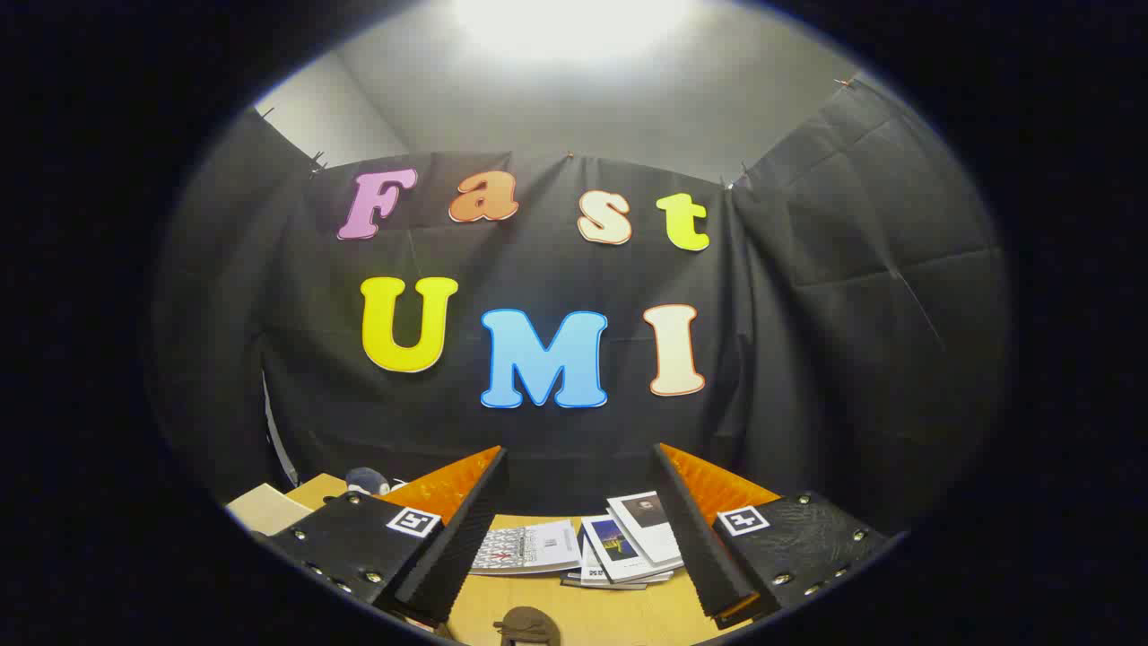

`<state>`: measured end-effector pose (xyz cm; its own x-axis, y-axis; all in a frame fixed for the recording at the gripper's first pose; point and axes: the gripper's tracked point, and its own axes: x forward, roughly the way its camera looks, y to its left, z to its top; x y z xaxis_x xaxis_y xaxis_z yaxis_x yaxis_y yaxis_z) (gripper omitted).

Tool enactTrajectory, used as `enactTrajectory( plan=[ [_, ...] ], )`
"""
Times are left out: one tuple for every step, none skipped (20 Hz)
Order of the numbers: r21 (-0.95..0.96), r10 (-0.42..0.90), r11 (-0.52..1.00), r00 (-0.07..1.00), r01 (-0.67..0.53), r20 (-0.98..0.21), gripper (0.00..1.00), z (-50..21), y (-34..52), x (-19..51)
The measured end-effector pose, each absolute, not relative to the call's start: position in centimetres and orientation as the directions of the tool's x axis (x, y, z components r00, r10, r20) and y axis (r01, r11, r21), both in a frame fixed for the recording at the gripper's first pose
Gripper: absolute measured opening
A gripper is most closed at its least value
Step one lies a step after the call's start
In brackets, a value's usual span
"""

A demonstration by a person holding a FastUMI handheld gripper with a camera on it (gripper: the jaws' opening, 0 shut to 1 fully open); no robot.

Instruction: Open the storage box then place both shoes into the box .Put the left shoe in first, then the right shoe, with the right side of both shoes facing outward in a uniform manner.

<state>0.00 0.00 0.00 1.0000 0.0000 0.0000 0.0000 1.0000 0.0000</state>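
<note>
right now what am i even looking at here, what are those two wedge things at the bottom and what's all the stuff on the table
The picture comes from a camera mounted on a hand-held gripper, a two-finger clamp that a person carries. It looks forward along the fingers, so the two wedge shapes are those fingers. They stand apart, open, with nothing between them.

The gripper is tilted up toward the booth's black cloth wall, so just a strip of the wooden table shows below. On it, just ahead of the fingers, lie some booklets or magazines, fanned and overlapping. A small dark brown object sits nearer the camera; I cannot tell what it is. Beyond the left finger are a pale box-like shape and a dark rounded object, possibly a shoe.
</note>
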Motion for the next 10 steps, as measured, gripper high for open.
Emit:
enactTrajectory(
  plan=[
    [0.0,0.011,1.0,1.0,-0.011,-0.009,0.97,0.1,0.7,0.1],
    [0.0,0.033,0.999,0.999,-0.033,-0.015,0.97,-0.2,1.4,0.0],
    [0.007,0.047,0.999,0.999,-0.047,-0.008,0.97,0.2,1.9,0.0],
    [0.019,0.055,0.998,0.998,-0.055,-0.001,0.97,0.6,2.2,0.3],
    [0.03,0.065,0.997,0.998,-0.065,-0.003,0.97,0.6,2.3,0.5],
    [0.041,0.077,0.996,0.997,-0.076,-0.01,0.97,0.4,2.6,0.7],
    [0.048,0.084,0.995,0.996,-0.083,-0.015,0.97,0.4,2.7,0.9],
    [0.054,0.088,0.995,0.996,-0.087,-0.016,0.97,0.6,2.7,1.1],
    [0.057,0.088,0.994,0.996,-0.088,-0.007,0.97,0.9,2.7,1.3],
    [0.057,0.08,0.995,0.997,-0.08,0.003,0.97,1.2,2.5,1.5]
  ],
)
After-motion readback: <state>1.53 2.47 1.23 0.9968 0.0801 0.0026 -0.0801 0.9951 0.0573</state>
